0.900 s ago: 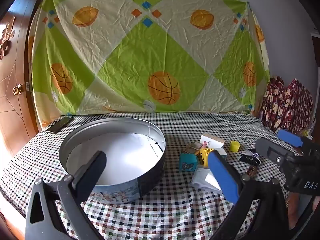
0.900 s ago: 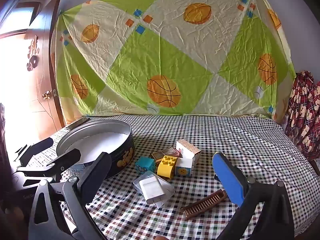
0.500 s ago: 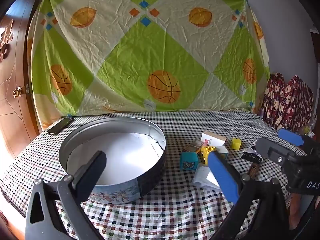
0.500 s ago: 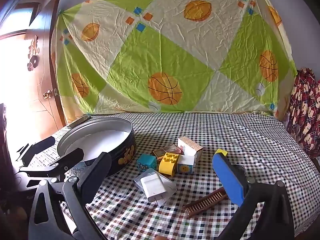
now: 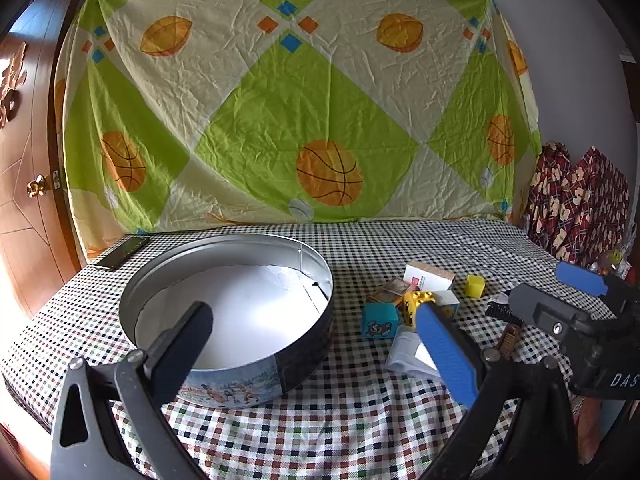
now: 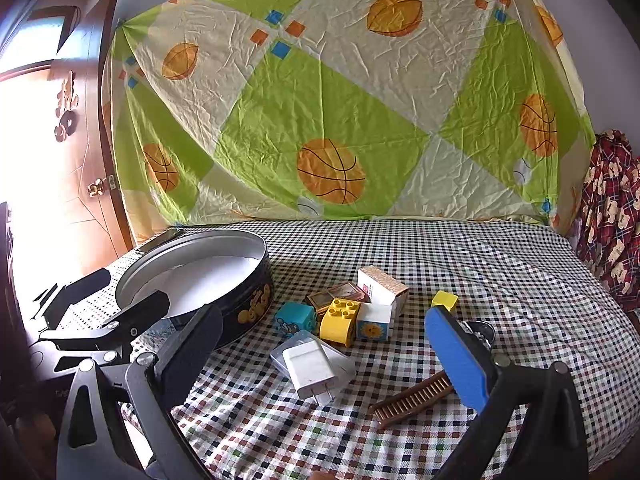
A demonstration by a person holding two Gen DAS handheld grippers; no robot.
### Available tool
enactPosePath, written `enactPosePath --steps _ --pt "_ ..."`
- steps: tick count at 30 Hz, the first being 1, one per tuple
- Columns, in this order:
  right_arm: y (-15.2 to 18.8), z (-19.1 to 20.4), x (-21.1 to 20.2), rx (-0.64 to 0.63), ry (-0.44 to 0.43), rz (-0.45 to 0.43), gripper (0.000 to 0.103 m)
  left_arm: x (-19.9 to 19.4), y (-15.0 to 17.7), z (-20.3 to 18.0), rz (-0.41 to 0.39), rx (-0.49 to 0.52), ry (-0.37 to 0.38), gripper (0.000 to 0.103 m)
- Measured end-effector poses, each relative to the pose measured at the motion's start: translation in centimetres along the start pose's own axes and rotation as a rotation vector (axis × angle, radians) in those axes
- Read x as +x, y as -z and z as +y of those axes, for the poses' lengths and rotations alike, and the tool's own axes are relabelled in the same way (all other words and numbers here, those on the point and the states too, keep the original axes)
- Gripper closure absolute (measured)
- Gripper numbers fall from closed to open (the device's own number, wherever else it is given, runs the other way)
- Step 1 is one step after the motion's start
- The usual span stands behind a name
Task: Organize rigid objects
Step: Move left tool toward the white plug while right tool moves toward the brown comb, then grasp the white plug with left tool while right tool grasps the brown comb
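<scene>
A round metal tin (image 5: pixel 312 276) with a white paper lining stands on the checked table; it also shows in the right wrist view (image 6: pixel 248 304). To its right lie a white charger (image 6: pixel 310 368), a teal cube (image 6: pixel 295 318), a yellow brick (image 6: pixel 338 320), a sun cube (image 6: pixel 372 325), a white box (image 6: pixel 382 285), a small yellow block (image 6: pixel 444 301) and a brown comb (image 6: pixel 412 400). My left gripper (image 5: pixel 316 344) is open and empty, in front of the tin. My right gripper (image 6: pixel 324 344) is open and empty, above the charger.
A dark phone (image 5: pixel 122 252) lies at the table's back left corner. A wooden door (image 5: pixel 24 184) stands at the left. A patterned sheet (image 5: pixel 304 112) hangs behind the table. Red plaid cloth (image 5: pixel 580 200) is piled at the right edge.
Both grippers have shifted slightly; the right one has moved a little forward toward the toys. Both stay open and nothing on the table has moved.
</scene>
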State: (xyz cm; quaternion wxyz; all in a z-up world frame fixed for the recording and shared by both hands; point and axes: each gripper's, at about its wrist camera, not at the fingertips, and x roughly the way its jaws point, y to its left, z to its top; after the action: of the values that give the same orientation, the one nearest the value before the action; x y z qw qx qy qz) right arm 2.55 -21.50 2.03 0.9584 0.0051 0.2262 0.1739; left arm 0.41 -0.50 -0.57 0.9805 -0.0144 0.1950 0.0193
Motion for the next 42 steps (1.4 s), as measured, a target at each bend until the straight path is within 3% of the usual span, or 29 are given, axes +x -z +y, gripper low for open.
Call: enactPosePath --steps 24,42 --pt "1.4 -1.3 0.4 0.045 0.009 0.027 0.000 0.6 0.7 -1.2 0.020 0.026 0.002 0.000" --pt "4.1 -7.2 1.1 0.163 0.069 0.069 0.000 3.2 2.3 -5.6 0.063 0.102 0.040 0.000"
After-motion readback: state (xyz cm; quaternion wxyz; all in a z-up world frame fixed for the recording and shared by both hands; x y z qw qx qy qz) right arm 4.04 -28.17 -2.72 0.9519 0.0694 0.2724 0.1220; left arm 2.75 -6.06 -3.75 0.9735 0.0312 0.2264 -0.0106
